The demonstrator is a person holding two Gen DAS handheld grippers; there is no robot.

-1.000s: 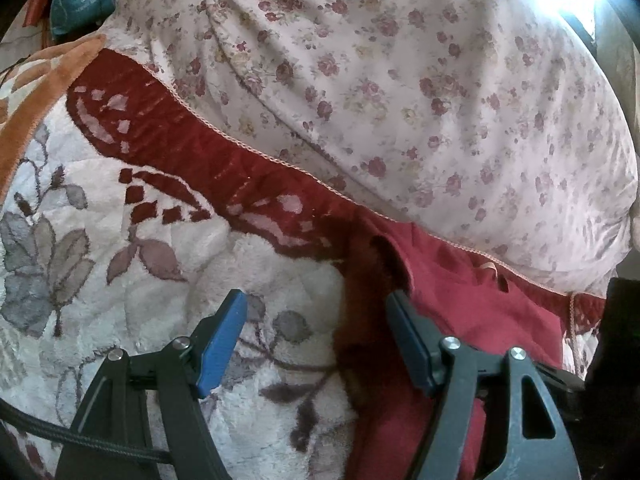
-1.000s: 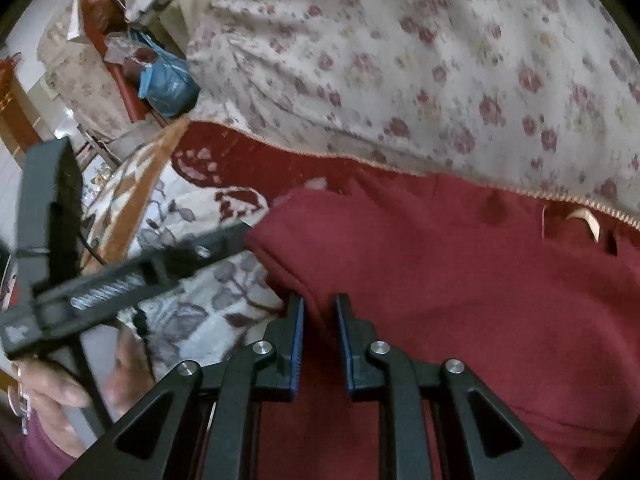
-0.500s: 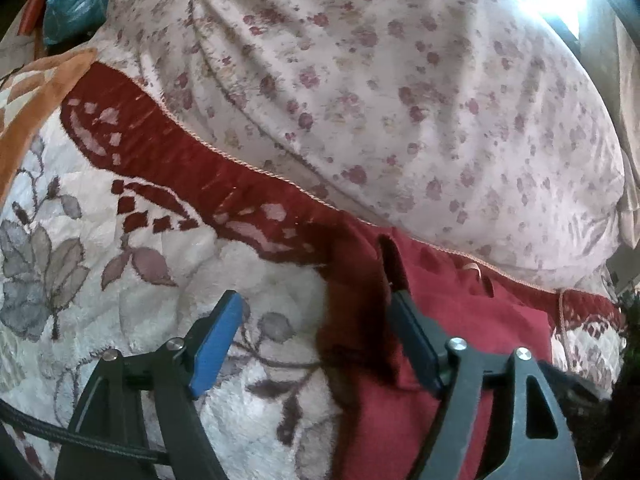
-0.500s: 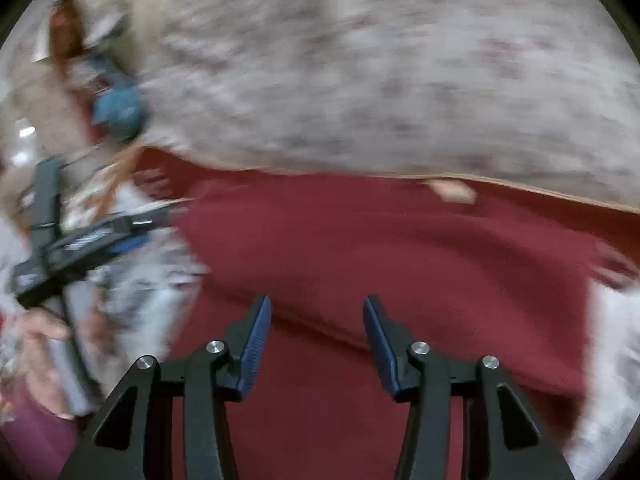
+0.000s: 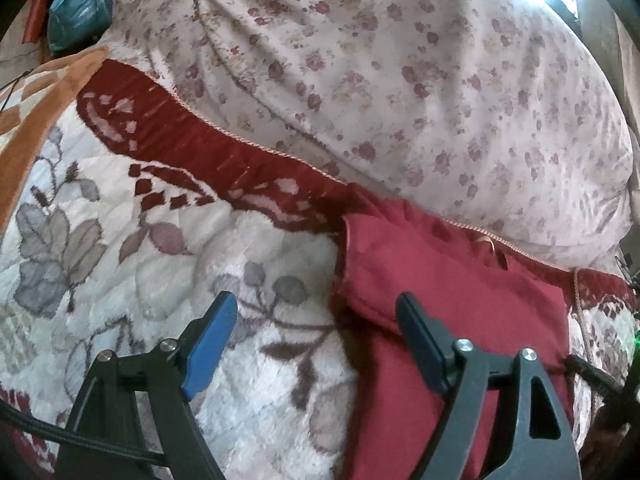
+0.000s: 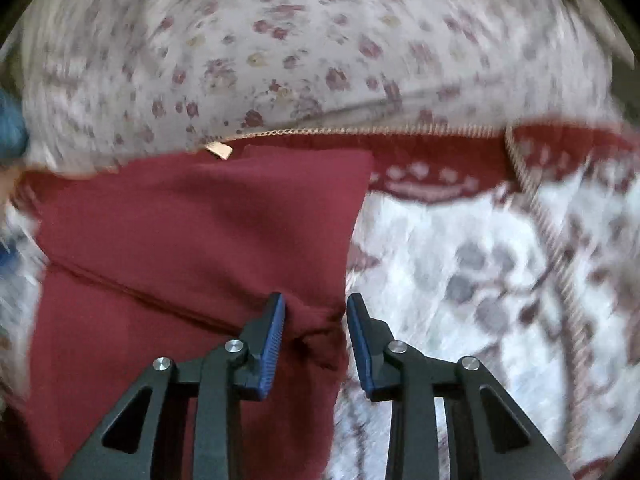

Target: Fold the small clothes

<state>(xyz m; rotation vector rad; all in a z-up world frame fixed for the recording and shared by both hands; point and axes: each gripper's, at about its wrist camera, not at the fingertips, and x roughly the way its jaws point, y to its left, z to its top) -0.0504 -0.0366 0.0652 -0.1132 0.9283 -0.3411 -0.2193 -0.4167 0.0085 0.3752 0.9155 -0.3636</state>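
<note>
Folded dark-red knit garment (image 6: 192, 232) lying on the plush leaf-patterned blanket (image 5: 168, 264); my right tool (image 6: 316, 320), having released and travelled to its right edge, has just been narrowing around a fabric bunch, ungripped; left tool (image 5: 316, 312) apart, widening, empty

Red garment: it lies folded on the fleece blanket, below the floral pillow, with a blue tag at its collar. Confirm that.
Not quite. The red garment does lie folded on the fleece blanket, below the floral pillow, but the tag at its collar is tan, not blue, as the right wrist view shows.
</note>
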